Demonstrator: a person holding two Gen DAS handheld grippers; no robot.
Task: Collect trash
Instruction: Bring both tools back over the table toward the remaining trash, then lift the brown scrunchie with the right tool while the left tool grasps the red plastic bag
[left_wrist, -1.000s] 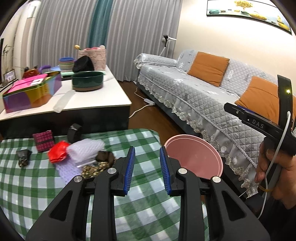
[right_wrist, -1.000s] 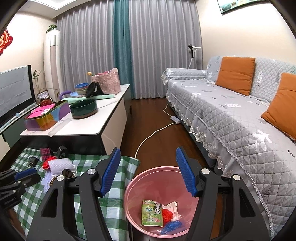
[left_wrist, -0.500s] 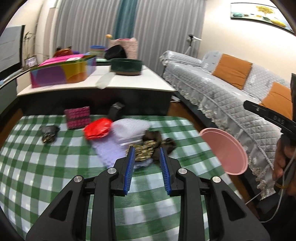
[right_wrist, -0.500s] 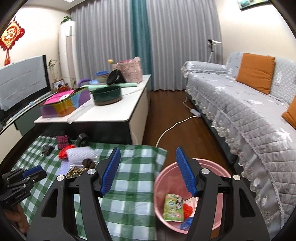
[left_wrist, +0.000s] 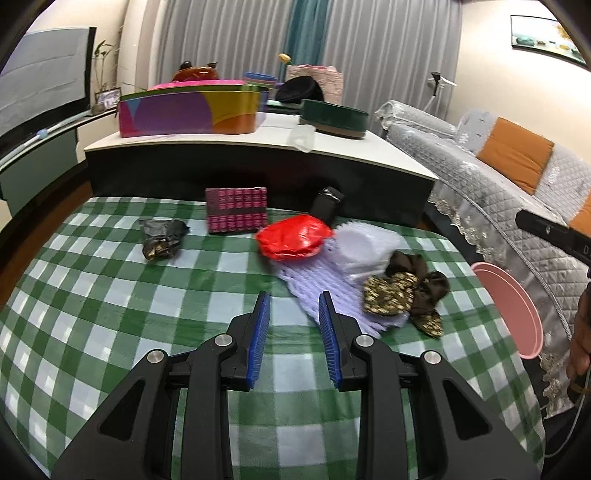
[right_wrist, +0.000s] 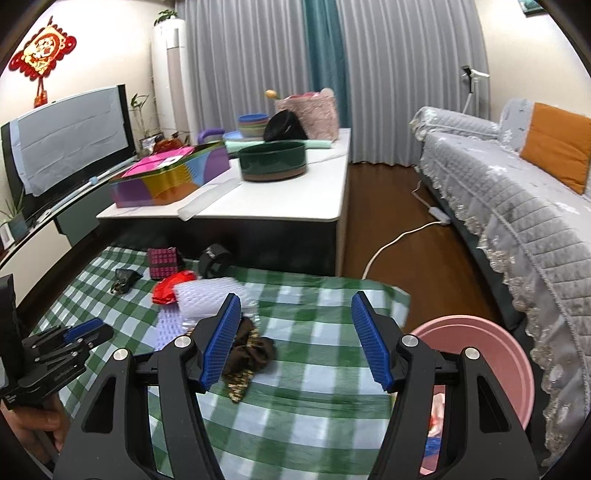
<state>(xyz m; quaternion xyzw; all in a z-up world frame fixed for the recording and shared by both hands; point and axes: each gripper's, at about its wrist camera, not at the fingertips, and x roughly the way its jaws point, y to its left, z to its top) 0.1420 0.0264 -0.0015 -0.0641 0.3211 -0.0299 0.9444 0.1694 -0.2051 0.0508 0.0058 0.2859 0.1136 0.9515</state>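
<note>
Trash lies on the green checked cloth (left_wrist: 110, 314): a red wrapper (left_wrist: 293, 238), white foam netting (left_wrist: 332, 288), a brown and gold wrapper (left_wrist: 402, 293), a dark crumpled wrapper (left_wrist: 160, 238) and a pink patterned box (left_wrist: 236, 210). My left gripper (left_wrist: 293, 314) is open and empty, just short of the foam netting. My right gripper (right_wrist: 295, 336) is wide open and empty above the cloth, beside the brown and gold wrapper (right_wrist: 245, 356). The pink bin (right_wrist: 506, 354) stands at the cloth's right edge, and it also shows in the left wrist view (left_wrist: 511, 310).
A low white table (left_wrist: 258, 144) behind the cloth carries a colourful box (left_wrist: 188, 110) and a green bowl (left_wrist: 334, 118). A grey sofa (right_wrist: 517, 206) runs along the right. A small black object (left_wrist: 327, 205) sits at the cloth's far edge. A white cable (right_wrist: 399, 236) crosses the floor.
Both grippers swung left from the bin toward the trash pile. The left gripper came closer to the foam netting and opened a little. The right gripper stayed wide open.
</note>
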